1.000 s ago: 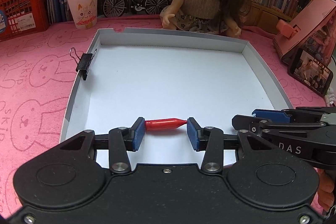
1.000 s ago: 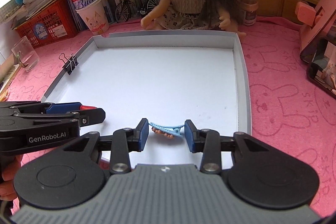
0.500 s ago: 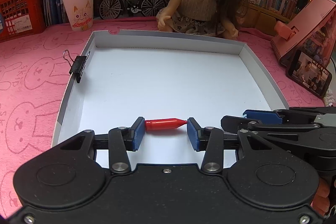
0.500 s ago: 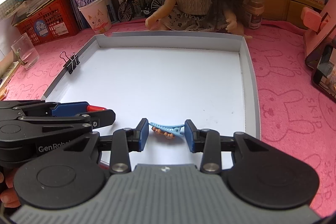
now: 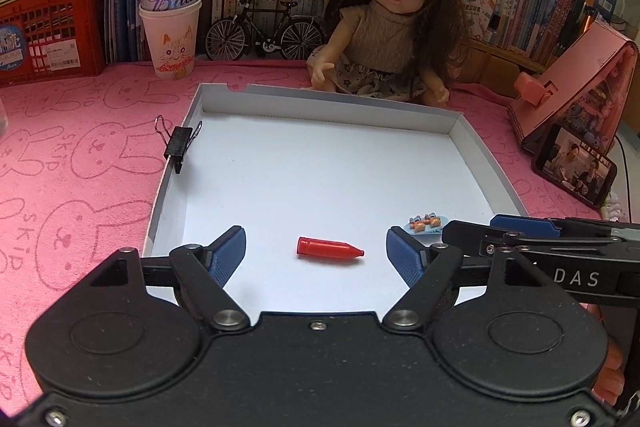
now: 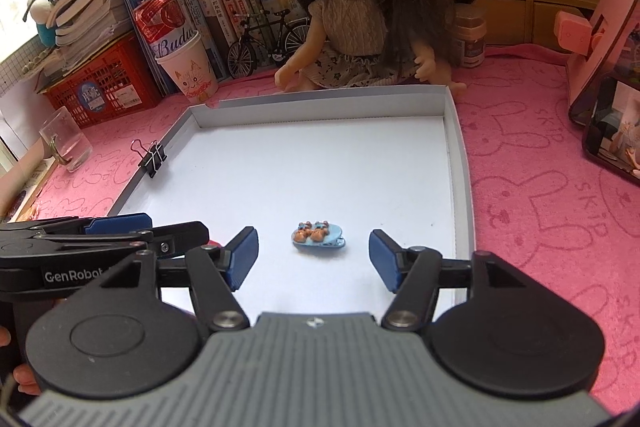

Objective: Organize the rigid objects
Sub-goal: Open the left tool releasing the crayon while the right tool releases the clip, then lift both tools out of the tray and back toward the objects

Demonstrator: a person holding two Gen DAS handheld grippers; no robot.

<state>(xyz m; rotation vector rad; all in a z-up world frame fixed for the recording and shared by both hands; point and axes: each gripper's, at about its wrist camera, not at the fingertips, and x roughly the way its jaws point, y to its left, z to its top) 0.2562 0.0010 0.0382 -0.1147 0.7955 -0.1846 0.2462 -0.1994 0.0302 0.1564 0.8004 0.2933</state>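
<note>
While both views look across the same white tray, each is taken in turn.

Left wrist, left hand-held gripper [image 5: 316, 253]: spread wide, gripping nothing.
Left wrist, red pen cap [image 5: 329, 249]: lying flat on the floor of the white tray [image 5: 176, 183], between the blue pads and touching neither, tip pointing right.
Left wrist, right hand-held gripper [image 5: 476, 229]: entering from the right, just beside the blue hair clip [image 5: 426, 223].
Left wrist, binder clip [image 5: 179, 143]: clamped on the tray's left wall.
Left wrist, doll [image 5: 394, 27]: seated beyond the tray's far wall on the pink surface [image 5: 80, 147].

Right wrist, right hand-held gripper [image 6: 314, 259]: spread wide, gripping nothing.
Right wrist, blue hair clip [image 6: 319, 235]: flat on the tray [image 6: 456, 163] floor, between the pads, apart from both.
Right wrist, left hand-held gripper [image 6: 176, 233]: at the left, hiding nearly all of the pen cap.
Right wrist, binder clip [image 6: 153, 159]: on the left wall.
</note>
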